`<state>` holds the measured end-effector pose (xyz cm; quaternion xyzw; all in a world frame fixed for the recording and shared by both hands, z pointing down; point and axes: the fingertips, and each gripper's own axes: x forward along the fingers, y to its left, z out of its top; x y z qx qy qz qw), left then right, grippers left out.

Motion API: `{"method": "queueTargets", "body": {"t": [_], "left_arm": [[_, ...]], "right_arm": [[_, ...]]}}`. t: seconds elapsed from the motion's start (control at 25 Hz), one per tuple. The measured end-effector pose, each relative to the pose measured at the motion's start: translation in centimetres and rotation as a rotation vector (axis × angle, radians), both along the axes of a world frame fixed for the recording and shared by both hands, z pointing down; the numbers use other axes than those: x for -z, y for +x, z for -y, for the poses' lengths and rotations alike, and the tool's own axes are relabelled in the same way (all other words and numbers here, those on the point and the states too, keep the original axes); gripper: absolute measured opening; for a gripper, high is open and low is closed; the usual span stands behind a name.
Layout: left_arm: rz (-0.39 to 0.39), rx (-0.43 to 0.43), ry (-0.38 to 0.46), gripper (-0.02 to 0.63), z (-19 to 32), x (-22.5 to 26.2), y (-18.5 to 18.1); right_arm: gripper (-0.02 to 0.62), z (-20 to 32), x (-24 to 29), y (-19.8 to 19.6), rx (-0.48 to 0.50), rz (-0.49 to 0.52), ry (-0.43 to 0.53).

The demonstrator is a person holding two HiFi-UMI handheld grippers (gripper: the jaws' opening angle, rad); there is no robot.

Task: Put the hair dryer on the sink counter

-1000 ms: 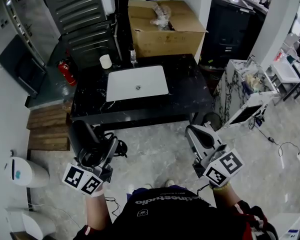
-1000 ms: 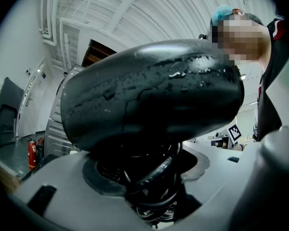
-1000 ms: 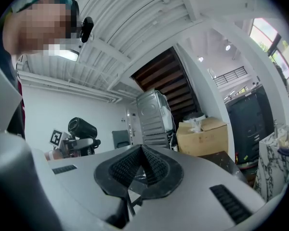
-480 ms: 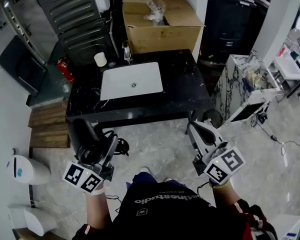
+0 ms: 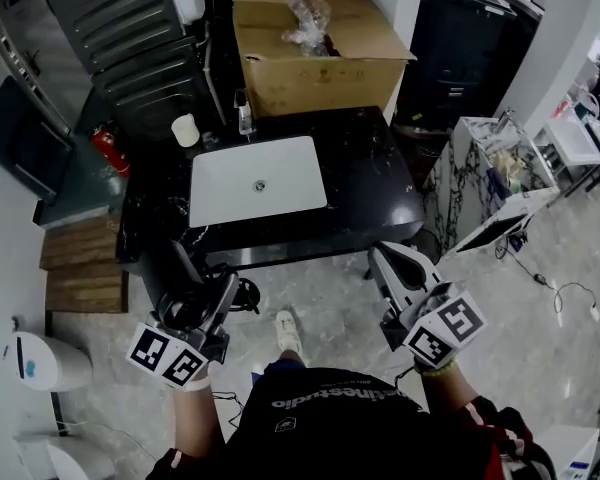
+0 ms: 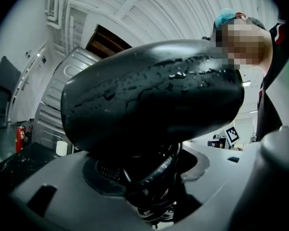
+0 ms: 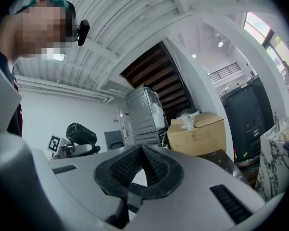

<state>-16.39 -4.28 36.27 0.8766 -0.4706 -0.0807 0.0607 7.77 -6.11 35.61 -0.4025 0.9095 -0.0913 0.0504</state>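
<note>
A black hair dryer [image 5: 170, 271] is clamped by its handle in my left gripper [image 5: 192, 306], its cord [image 5: 242, 294] bunched beside the jaws. In the left gripper view the wet-speckled dryer body [image 6: 154, 95] fills the frame above the jaws, with coiled cord [image 6: 151, 177] between them. My right gripper [image 5: 383, 263] is shut with nothing in it; its ribbed pads [image 7: 156, 165] meet in the right gripper view, where the hair dryer [image 7: 82, 134] shows at the left. Both grippers hang just short of the black sink counter [image 5: 370, 183] and its white basin [image 5: 257, 180].
A cardboard box [image 5: 315, 48] stands behind the counter, with a white cup [image 5: 185, 130] and a faucet [image 5: 243, 113] at the basin's back edge. Wooden steps [image 5: 80, 268] and a red extinguisher [image 5: 108, 148] lie to the left, a marble-patterned cabinet [image 5: 490, 183] to the right.
Both grippers and the person have moved forward toward the counter, which now lies closer to the jaws. The left gripper still holds the hair dryer; the right stays shut.
</note>
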Motion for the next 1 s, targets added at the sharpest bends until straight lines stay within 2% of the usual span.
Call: {"method": "queueTargets", "body": {"t": [0.36, 0.6, 0.76, 1.0], "left_arm": [[0.020, -0.054, 0.010, 0.290, 12.9, 0.5, -7.4], [0.051, -0.101, 0.025, 0.291, 18.2, 0.7, -10.9], [0.062, -0.139, 0.002, 0.291, 21.5, -0.1, -10.7], [0.065, -0.211, -0.060, 0.290, 25.7, -1.9, -6.9]], "right_arm": [[0.037, 12.5, 3.0, -8.9, -0.011, -0.014, 0.047], [0.038, 17.3, 3.4, -13.0, -0.036, -0.046, 0.061], [0.038, 19.5, 3.2, -12.7, -0.072, -0.054, 0.030], [0.037, 22.2, 3.4, -9.7, -0.115, -0.061, 0.013]]}}
